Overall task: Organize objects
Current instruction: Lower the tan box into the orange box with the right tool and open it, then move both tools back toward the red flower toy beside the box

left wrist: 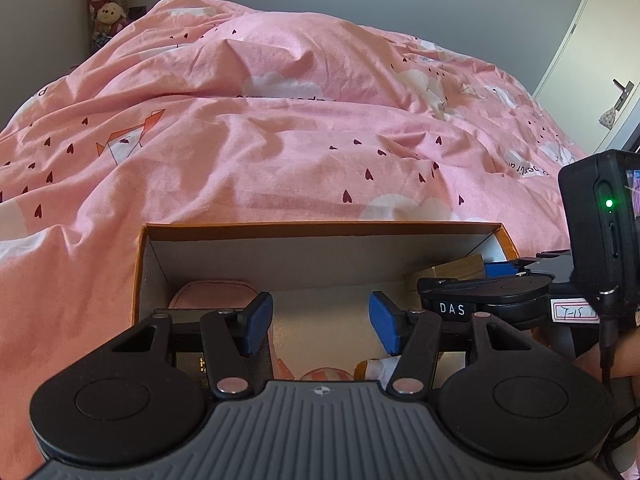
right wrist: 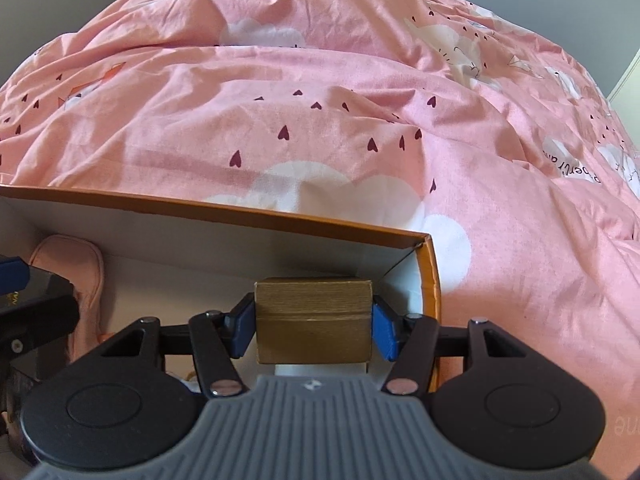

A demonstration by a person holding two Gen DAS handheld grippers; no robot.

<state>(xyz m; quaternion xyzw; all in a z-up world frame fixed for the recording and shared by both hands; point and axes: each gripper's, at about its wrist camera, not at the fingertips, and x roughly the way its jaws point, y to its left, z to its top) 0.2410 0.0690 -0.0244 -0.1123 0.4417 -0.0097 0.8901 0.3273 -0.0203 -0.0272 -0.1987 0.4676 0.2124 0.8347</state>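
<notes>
Bed: a pink duvet (left wrist: 304, 148) with small dark hearts and white clouds fills the upper and middle frame of both wrist views.
Box: an open orange-edged cardboard box (left wrist: 320, 227) with a white inside lies on the duvet, in the lower half of both views.
Left hand-held gripper: the left hand-held gripper (left wrist: 320, 322) hangs over the box at lower centre of its own view, blue pads spread, nothing between them.
Right hand-held gripper: the right hand-held gripper (right wrist: 314, 330) pinches a small brown block (right wrist: 314, 320) between its blue pads, inside the box near the right-hand corner.
Pink pouch: a soft pink pouch (left wrist: 210, 294) lies in the box at its left end.
Other contents: orange-and-white items at the bottom of the left view cannot be told apart.
Plush toys: plush toys (left wrist: 106, 0) are stacked at the upper left of the left view.
</notes>
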